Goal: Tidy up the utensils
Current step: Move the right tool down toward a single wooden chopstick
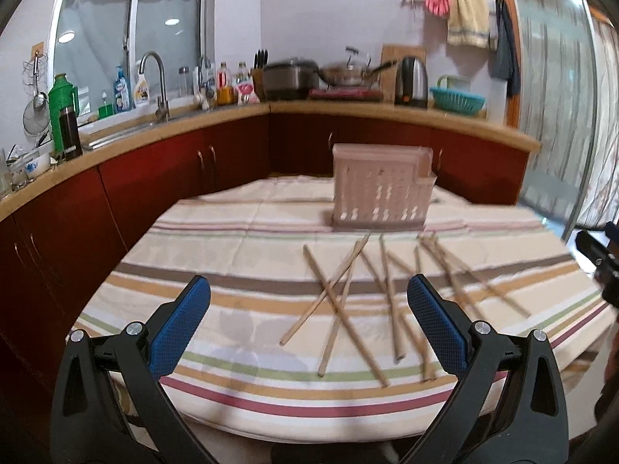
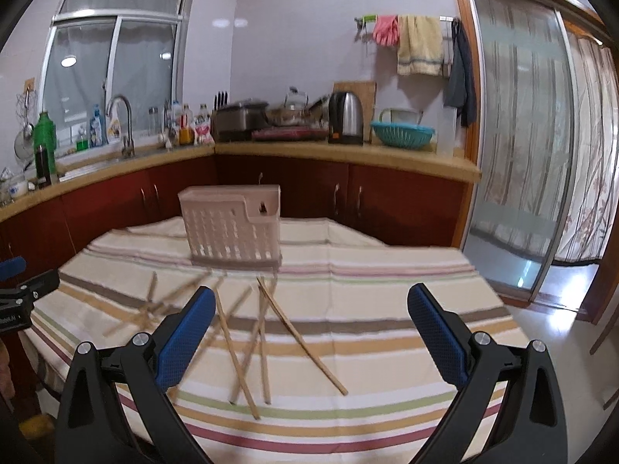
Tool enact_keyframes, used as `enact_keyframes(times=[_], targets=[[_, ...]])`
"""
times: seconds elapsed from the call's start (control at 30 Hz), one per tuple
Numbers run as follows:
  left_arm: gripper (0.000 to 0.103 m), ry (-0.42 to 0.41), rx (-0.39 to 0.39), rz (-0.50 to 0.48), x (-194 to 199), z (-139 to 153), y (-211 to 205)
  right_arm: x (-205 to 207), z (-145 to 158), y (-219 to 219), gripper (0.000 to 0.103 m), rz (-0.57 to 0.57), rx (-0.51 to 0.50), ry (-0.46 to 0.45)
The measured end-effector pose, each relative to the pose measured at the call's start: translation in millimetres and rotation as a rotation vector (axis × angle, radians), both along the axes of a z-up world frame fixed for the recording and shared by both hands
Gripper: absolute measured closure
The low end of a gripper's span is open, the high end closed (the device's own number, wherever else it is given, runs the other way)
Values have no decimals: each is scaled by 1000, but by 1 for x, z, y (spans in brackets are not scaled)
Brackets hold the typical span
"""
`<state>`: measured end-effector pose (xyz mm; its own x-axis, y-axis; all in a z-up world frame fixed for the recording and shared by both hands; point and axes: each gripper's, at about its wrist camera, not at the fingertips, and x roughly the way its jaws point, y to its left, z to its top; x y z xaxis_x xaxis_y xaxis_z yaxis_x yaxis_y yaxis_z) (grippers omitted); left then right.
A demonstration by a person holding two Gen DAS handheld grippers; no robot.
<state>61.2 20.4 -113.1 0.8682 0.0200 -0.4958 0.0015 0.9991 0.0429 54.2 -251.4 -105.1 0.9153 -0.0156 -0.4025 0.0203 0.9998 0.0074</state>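
Several wooden chopsticks (image 1: 348, 301) (image 2: 263, 332) lie scattered and crossed on the striped tablecloth (image 1: 240, 255) (image 2: 387, 294). Behind them stands a pale pink slotted utensil holder (image 1: 381, 189) (image 2: 232, 224), upright, with nothing showing above its rim. My left gripper (image 1: 309, 324) hovers open above the near part of the table, the chopsticks just ahead between its blue pads. My right gripper (image 2: 311, 332) is open too, with some chopsticks ahead near its left pad. Each gripper shows at the edge of the other's view: the right gripper (image 1: 599, 263), the left gripper (image 2: 19, 294).
A kitchen counter (image 1: 348, 110) with red cabinets wraps around behind the table, carrying a sink, bottles, a kettle (image 2: 345, 123) and a teal basket (image 2: 402, 133). A glass sliding door (image 2: 518, 154) with curtains is on the right. The table's near edge drops off below the grippers.
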Motion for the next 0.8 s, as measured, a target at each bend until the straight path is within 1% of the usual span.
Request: enact_keyframes(times=[0.03,0.1,0.23,0.37,0.43,0.47,0.53,0.57,0.67,0.73,0.8], targets=[[4,11,10,0,4,-9,2,2,-5,-1,6,0,-2,8],[4,41,25,-4,12,-25,4,7,-25,-3,6,3,-7,38],[6,82,48,-8,23,-51,7,14,-52,-6,7,7,-9,93],[17,137,53,-15,33,-72,9,21,-69,-11,8,10,4,136],[18,161,48,-19,37,-80,10,23,-74,-12,9,12,11,149],[18,167,52,-18,39,-83,11,25,-76,-12,12,15,14,155],[21,179,61,-15,44,-88,13,28,-78,-13,24,22,18,164],[23,183,61,-15,46,-90,15,30,-80,-13,31,26,21,175],[25,199,57,-4,52,-95,21,34,-87,-15,39,27,32,193],[27,202,62,-1,55,-97,23,36,-91,-17,46,28,32,204],[28,208,71,-1,56,-100,23,39,-95,-19,48,28,34,218]])
